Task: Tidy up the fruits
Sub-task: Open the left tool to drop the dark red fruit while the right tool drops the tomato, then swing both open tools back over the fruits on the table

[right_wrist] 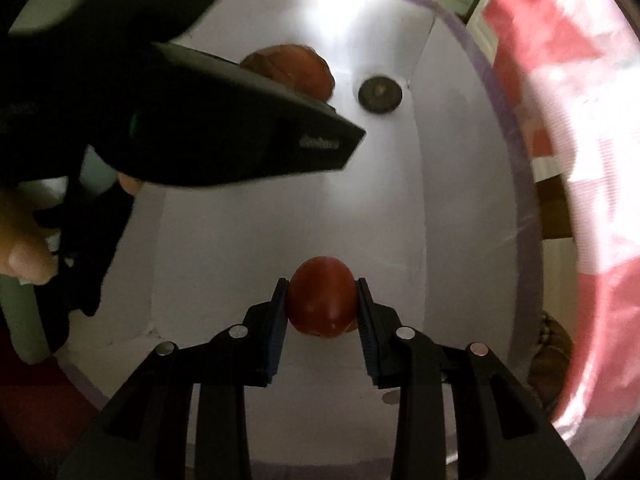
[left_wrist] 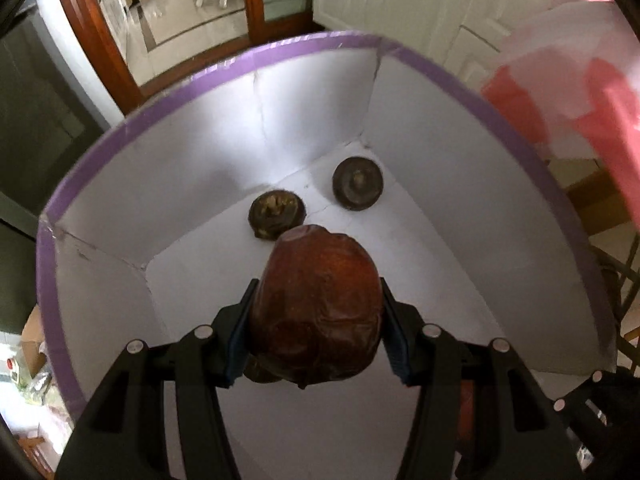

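Note:
Both grippers point down into a white box with a purple rim point(left_wrist: 280, 46). My left gripper point(left_wrist: 316, 300) is shut on a large brown wrinkled fruit point(left_wrist: 316, 312), held above the box floor. Two small dark round fruits lie at the far end of the floor, one in the middle point(left_wrist: 276, 213) and one in the corner point(left_wrist: 357, 189). My right gripper point(right_wrist: 322, 304) is shut on a small red fruit point(right_wrist: 322, 308) over the near part of the same box point(right_wrist: 516, 184). The right wrist view also shows the brown fruit point(right_wrist: 304, 70) and one dark fruit point(right_wrist: 380, 94).
The left gripper's black body point(right_wrist: 224, 132) and a hand point(right_wrist: 24, 240) on it fill the upper left of the right wrist view. A pink and red checked cloth point(right_wrist: 580, 120) lies to the right of the box. Beyond the box are a wood-framed glass door point(left_wrist: 256, 0) and a tiled floor.

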Demonstrator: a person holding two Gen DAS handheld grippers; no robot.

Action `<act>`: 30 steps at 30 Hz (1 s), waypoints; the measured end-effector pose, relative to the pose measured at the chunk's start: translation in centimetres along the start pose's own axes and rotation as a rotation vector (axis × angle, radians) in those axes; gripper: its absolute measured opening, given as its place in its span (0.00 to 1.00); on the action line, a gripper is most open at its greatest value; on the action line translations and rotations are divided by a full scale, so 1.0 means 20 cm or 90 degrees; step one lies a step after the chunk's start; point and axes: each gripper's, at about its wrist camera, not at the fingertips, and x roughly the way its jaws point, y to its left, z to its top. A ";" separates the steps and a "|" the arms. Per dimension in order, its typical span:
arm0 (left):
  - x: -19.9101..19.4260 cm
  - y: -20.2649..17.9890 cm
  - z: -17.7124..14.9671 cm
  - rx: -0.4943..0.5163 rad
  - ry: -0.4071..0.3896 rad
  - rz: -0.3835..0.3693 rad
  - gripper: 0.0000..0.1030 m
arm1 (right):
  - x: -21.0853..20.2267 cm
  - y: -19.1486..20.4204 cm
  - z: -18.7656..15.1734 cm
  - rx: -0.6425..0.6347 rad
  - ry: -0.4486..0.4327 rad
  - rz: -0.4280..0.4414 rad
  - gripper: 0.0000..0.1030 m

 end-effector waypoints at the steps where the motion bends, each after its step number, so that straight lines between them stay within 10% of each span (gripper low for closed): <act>1: 0.01 0.00 0.00 -0.001 0.004 -0.001 0.54 | 0.01 -0.01 0.00 0.004 0.005 0.003 0.32; 13: 0.07 -0.02 0.00 -0.004 0.037 0.001 0.54 | 0.02 -0.03 -0.03 0.037 0.008 -0.001 0.34; 17: 0.09 0.02 0.04 -0.020 0.030 -0.001 0.56 | -0.03 -0.02 -0.05 0.046 -0.016 -0.004 0.49; 25: -0.12 0.02 0.10 -0.018 -0.063 0.035 0.79 | -0.33 0.01 -0.12 -0.006 -0.124 -0.003 0.58; 30: -0.50 0.07 0.12 -0.070 -0.269 0.045 0.92 | -0.68 0.02 -0.13 -0.018 -0.255 0.007 0.63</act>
